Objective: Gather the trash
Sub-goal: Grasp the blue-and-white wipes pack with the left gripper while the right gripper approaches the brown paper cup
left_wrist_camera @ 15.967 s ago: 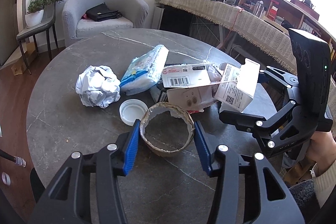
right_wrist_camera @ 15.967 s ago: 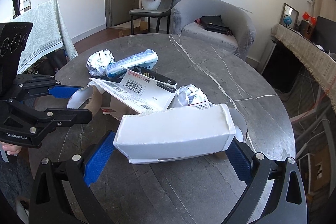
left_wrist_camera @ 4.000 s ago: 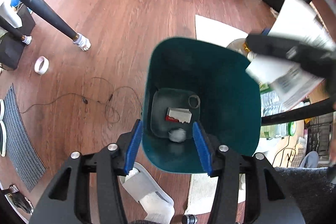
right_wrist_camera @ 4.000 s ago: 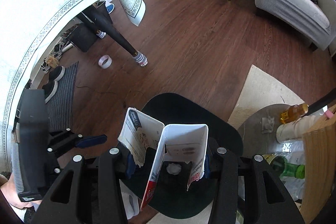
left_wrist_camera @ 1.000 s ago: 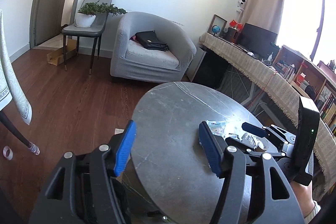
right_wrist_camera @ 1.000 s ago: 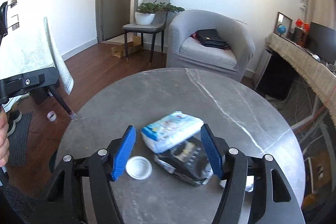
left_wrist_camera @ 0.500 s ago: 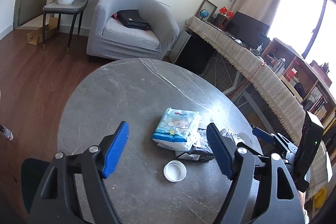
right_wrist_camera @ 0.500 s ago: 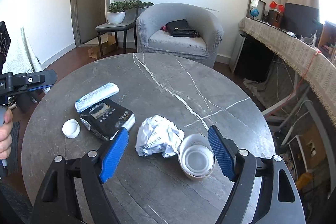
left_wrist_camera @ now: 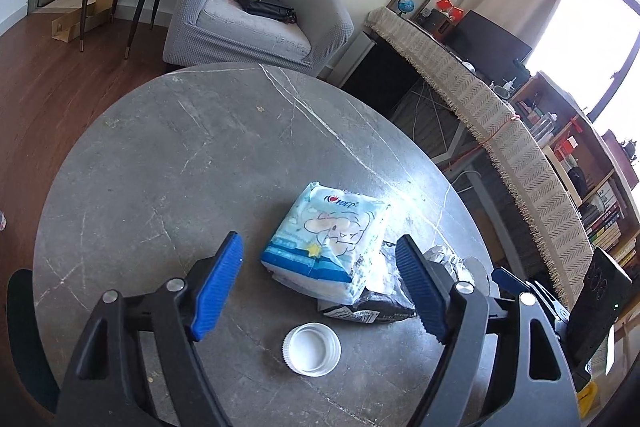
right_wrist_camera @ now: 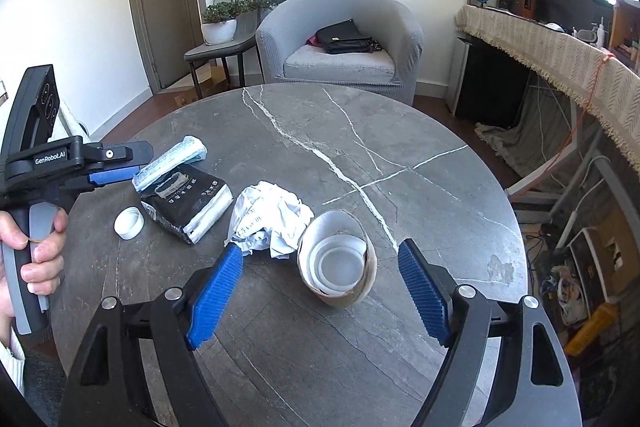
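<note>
Now both tools hang over the round grey table (right_wrist_camera: pixel 400 131) with nothing in them: the left gripper (left_wrist_camera: pixel 320 287), jaws spread wide and just been opening, frames the blue-and-white tissue pack (left_wrist_camera: pixel 328 235), while the right gripper (right_wrist_camera: pixel 320 291), likewise wide and just been opening, brackets the cardboard ring (right_wrist_camera: pixel 338 263) — each lined up, I'd say, for its next grab. Left to collect: the soft tissue pack leaning on a black packet (right_wrist_camera: pixel 188 203), a white lid (left_wrist_camera: pixel 313 347) just in front, a crumpled paper ball (right_wrist_camera: pixel 272 219) touching the ring, and a white cap nested inside that ring.
</note>
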{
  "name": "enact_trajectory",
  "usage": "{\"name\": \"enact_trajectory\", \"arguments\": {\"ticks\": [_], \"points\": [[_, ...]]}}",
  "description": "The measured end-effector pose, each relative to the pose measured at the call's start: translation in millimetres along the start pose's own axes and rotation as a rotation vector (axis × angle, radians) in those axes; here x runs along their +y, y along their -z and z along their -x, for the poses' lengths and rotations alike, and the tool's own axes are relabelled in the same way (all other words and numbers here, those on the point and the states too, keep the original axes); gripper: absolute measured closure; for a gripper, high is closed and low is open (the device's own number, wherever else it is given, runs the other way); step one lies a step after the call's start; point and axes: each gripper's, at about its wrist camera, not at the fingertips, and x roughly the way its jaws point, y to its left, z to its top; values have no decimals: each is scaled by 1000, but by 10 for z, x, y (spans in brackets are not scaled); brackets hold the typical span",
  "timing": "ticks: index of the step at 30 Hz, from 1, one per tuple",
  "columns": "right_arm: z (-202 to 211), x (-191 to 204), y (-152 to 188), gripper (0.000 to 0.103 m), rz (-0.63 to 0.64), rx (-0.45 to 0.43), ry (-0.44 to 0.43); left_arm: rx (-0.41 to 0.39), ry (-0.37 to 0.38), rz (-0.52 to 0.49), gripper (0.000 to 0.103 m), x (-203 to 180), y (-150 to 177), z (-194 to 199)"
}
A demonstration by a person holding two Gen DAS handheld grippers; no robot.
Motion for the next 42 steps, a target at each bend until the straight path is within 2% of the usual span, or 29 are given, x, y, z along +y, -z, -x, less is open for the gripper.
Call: {"name": "enact_trajectory", "arguments": {"ticks": [12,21,23,25,27,32,36,38,42], "points": [[-28,-81,16,21,-27,22,-45,29,34,31,20,22,-19,-82],[-58,-176,27,21,-49,29,-13,24,27,1,19,-64,-21,-154],[-97,-174,32,21,-39,42,7,25,22,-16,22,-110,-19,-178],[-133,-152,29,21,-20,55,23,30,6,-33,33,-123,-10,-200],[-154,-120,17,21,-1,58,35,30,-10,-53,40,-138,-2,-210],[-212,-27,-4,36,58,70,83,19,-6,-26,45,-63,-9,-191],[-275,-16,13,47,68,88,83,13,5,-30,47,-53,-7,-158],[-274,-21,3,57,66,87,84,5,13,-33,47,-52,-12,-124],[-246,-28,-31,58,54,77,83,-17,19,-24,48,-15,-34,-50]]}}
